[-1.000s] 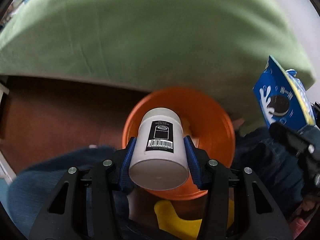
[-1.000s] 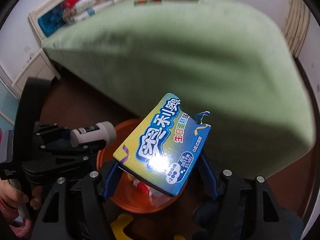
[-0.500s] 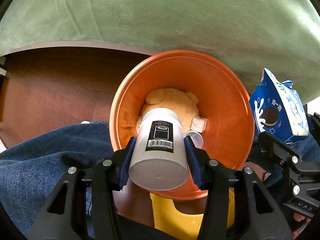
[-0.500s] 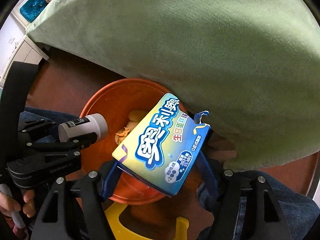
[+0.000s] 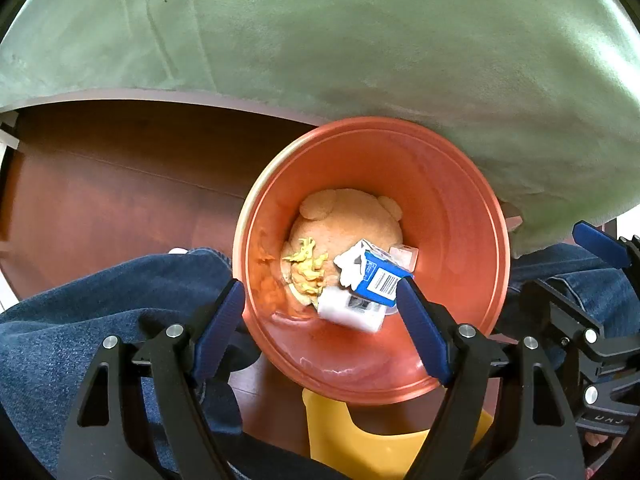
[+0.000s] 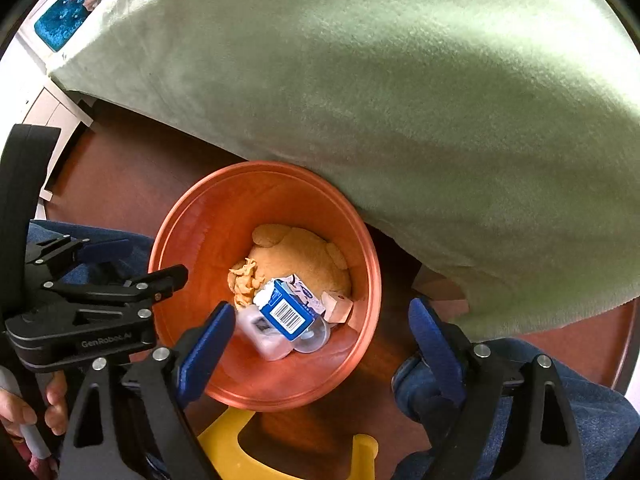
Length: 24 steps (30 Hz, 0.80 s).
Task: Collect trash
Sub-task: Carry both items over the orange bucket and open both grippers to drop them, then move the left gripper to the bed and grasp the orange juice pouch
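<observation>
Your trash sits at the bottom of the orange bin [image 5: 452, 184]: a blue carton [image 5: 376, 276] lies tilted, barcode up, on top of a white bottle [image 5: 348, 310], with yellow scraps [image 5: 308, 266] just beside them and a small pale cube [image 5: 404, 254] touching the carton's far side. All of it rests on a tan round shape that covers the bin's floor. The bin walls rise clear around the pile, and the rim is open on the near side. On the far side the rim tucks under the edge of a green cloth [image 5: 360, 40]; brown floor [image 5: 112, 192] opens to the left, and your denim-clad legs flank the bin on both sides. A yellow piece [image 5: 360, 440] lies below the near rim.

Your left gripper [image 5: 320, 320] hangs over the bin with its jaws spreading wide and nothing between its blue pads. Your right gripper [image 6: 320, 336] does the same, jaws opening, pads apart and empty above the pile, beside the left one.
</observation>
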### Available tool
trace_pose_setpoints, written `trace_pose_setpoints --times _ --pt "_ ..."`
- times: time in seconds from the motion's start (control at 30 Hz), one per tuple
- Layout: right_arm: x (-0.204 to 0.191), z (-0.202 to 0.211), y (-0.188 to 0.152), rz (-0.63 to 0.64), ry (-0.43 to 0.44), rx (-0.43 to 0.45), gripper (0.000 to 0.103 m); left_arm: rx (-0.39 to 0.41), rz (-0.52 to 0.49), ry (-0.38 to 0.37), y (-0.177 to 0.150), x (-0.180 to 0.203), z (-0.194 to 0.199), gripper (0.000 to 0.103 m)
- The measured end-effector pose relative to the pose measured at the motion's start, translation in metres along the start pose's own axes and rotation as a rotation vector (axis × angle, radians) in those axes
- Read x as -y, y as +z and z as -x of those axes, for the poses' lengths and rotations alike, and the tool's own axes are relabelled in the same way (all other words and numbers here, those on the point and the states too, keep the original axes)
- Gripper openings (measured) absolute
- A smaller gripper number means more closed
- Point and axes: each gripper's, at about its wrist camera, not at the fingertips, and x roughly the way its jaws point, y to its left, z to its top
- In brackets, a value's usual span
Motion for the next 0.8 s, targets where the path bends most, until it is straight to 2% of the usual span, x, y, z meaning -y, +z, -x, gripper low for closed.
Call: trace_pose_setpoints --times 0.2,0.33,0.47,0.63,0.67,0.73,0.8 --pt "-0.005 0.009 -0.003 0.005 -0.005 0.022 0.087 0.023 0.008 -0.006 -0.001 -0.003 0.009 0.076" --pt "-0.009 0.029 0.0 0.018 0.005 0.082 0.087 0.071 0.013 -0.008 0.001 -0.007 0.028 0.076" --pt "-0.01 0.061 0.01 0.023 0.026 0.165 0.087 0.184 0.026 -0.006 0.011 -0.015 0.068 0.076" --pt "-0.01 0.111 0.026 0.024 0.044 0.313 0.089 0.349 0.049 -0.01 0.026 -0.03 0.126 0.076" --pt "-0.009 0.122 0.03 0.021 0.05 0.348 0.09 0.383 0.05 -0.009 0.03 -0.032 0.138 0.077" --pt "-0.007 0.141 0.037 0.015 0.067 0.404 0.09 0.464 0.048 -0.003 0.043 -0.036 0.164 0.086" --pt "-0.005 0.154 0.041 0.008 0.075 0.441 0.091 0.516 0.05 0.003 0.059 -0.04 0.18 0.086"
